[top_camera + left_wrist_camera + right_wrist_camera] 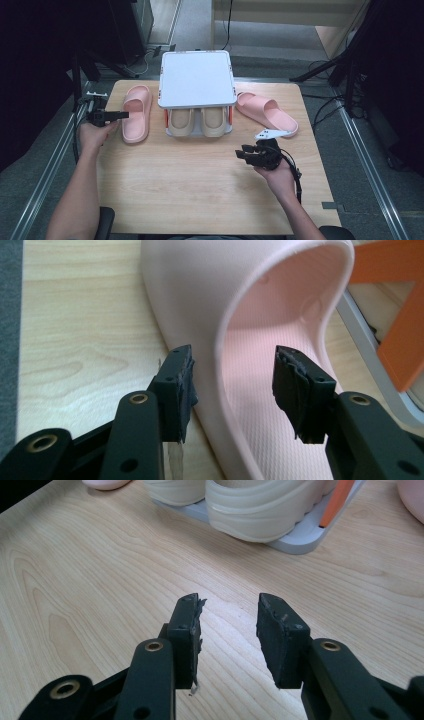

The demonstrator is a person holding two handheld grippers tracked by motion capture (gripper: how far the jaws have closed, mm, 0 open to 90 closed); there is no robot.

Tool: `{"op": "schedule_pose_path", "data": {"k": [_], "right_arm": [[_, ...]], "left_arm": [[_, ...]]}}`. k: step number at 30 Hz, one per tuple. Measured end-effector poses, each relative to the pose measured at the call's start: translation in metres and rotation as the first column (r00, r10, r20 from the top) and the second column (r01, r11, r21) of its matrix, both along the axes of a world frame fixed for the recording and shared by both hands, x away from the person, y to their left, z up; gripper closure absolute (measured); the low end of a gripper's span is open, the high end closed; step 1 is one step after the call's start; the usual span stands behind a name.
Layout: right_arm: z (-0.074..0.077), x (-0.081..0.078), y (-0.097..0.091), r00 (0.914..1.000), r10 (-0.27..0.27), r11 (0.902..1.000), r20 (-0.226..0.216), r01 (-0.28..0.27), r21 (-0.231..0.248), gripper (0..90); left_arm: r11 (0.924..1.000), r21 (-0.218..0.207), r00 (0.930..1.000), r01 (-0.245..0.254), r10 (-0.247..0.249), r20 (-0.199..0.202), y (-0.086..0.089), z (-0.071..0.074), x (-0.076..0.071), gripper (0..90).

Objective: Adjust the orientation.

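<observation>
A pink slipper [137, 125] lies on the left of the wooden table [200, 195], toe toward me. My left gripper [124, 115] reaches in from its left side, level with the strap. In the left gripper view my left gripper [235, 385] is open, its jaws straddling the side wall of the pink slipper [210, 290]: one outside by the wood, one over the footbed, with a gap at the inner pad. My right gripper [242, 152] hovers open over bare wood right of centre. In the right gripper view my right gripper [229, 630] has nothing between its pads.
A low rack with a white top [197, 80] stands at the table's back centre, with two beige slippers [181, 122] on its lower shelf [300, 542]. A second pink slipper [267, 112] lies angled to the rack's right. Dark stands and cables surround the table.
</observation>
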State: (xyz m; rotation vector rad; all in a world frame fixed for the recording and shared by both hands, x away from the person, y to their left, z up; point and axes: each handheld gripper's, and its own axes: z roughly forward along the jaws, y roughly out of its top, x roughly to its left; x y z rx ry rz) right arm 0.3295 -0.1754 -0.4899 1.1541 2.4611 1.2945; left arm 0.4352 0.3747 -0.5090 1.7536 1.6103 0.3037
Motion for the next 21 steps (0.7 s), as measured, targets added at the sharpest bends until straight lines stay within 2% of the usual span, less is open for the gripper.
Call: {"op": "schedule_pose_path", "data": {"k": [7, 10, 11, 13, 14, 15, 17, 21], "right_arm": [[-0.001, -0.001, -0.003, 0.9999, -0.010, 0.9999, 0.001, 0.010, -0.001, 62.2], [-0.002, -0.002, -0.002, 0.9999, -0.010, 0.9999, -0.001, 0.010, -0.007, 62.2], [-0.003, -0.002, -0.001, 1.0000, -0.007, 1.0000, -0.006, 0.007, -0.006, 62.0], [-0.003, -0.002, -0.001, 0.9999, -0.008, 1.0000, -0.009, 0.008, -0.005, 62.0], [-0.004, -0.002, 0.001, 0.9999, -0.005, 0.9999, -0.011, 0.005, -0.009, 61.9], [-0.004, -0.002, 0.001, 0.9999, -0.003, 1.0000, -0.011, 0.003, -0.009, 61.9], [-0.003, -0.002, 0.001, 0.9999, -0.003, 1.0000, -0.010, 0.003, -0.009, 61.9], [-0.003, -0.001, 0.000, 1.0000, -0.006, 1.0000, -0.008, 0.005, -0.007, 61.9]], "left_arm": [[0.9990, 0.034, 0.9995, -0.028, 0.028, 0.011, -0.004, -0.010, 0.007, 53.4], [0.9985, 0.027, 0.9985, -0.048, 0.047, 0.027, -0.002, -0.012, 0.008, 58.1], [0.9982, 0.023, 0.9979, -0.056, 0.055, 0.035, -0.001, -0.013, 0.008, 63.3], [0.9981, 0.009, 0.9973, -0.061, 0.061, 0.042, 0.001, -0.014, 0.009, 65.1], [0.9977, 0.005, 0.9968, -0.067, 0.067, 0.044, 0.002, -0.014, 0.009, 69.0], [0.9975, 0.017, 0.9965, -0.068, 0.067, 0.050, 0.002, -0.013, 0.008, 73.5], [0.9965, 0.044, 0.9963, -0.071, 0.069, 0.051, 0.000, -0.010, 0.007, 76.3], [0.9964, 0.051, 0.9969, -0.068, 0.066, 0.042, -0.001, -0.009, 0.007, 78.5]]}}
